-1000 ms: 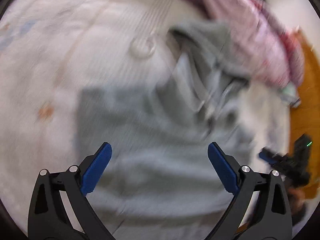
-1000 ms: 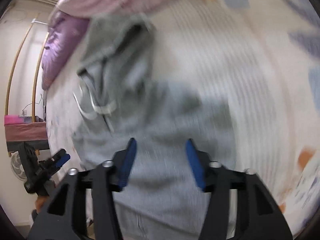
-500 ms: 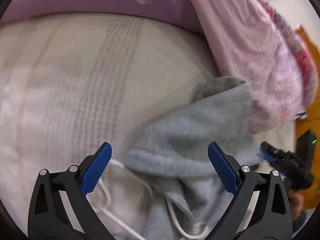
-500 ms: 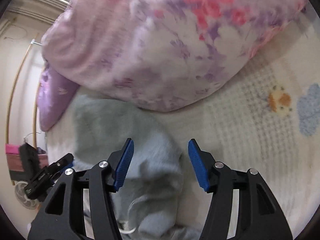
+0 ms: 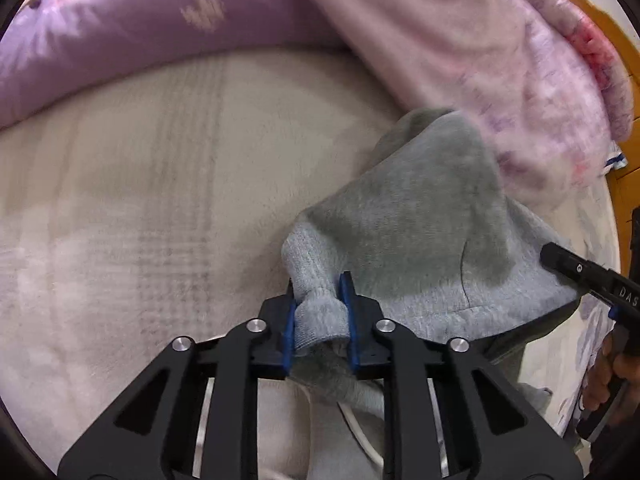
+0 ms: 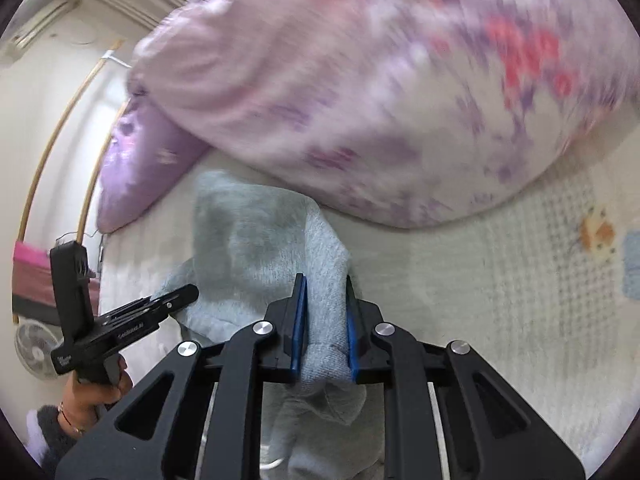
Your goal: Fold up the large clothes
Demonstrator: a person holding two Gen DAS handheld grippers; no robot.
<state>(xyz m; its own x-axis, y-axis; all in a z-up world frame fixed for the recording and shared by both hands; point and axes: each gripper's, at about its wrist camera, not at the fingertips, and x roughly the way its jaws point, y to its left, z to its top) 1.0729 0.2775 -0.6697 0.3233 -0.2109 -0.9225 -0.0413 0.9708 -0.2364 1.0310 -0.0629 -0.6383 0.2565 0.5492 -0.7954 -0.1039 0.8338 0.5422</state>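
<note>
A grey hooded sweatshirt (image 5: 420, 224) lies on a cream bed blanket (image 5: 140, 200), its hood towards the pillows. My left gripper (image 5: 319, 292) is shut on a bunched edge of the hood at its left side. My right gripper (image 6: 323, 288) is shut on the hood's right edge (image 6: 324, 248). Each gripper shows in the other's view: the right gripper (image 5: 584, 276) at the far right of the left wrist view, the left gripper (image 6: 132, 316) at the lower left of the right wrist view. A white drawstring (image 5: 360, 428) hangs below the hood.
A purple pillow (image 5: 140, 32) and a pink floral duvet (image 5: 480, 52) lie just beyond the hood; the duvet also shows in the right wrist view (image 6: 380, 100). A wooden bed frame (image 5: 624, 152) is at the right. A fan (image 6: 34, 348) stands beside the bed.
Both grippers moved from the sweatshirt's body up to the hood, then went from open to shut on its two edges. The hood is now lifted off the blanket.
</note>
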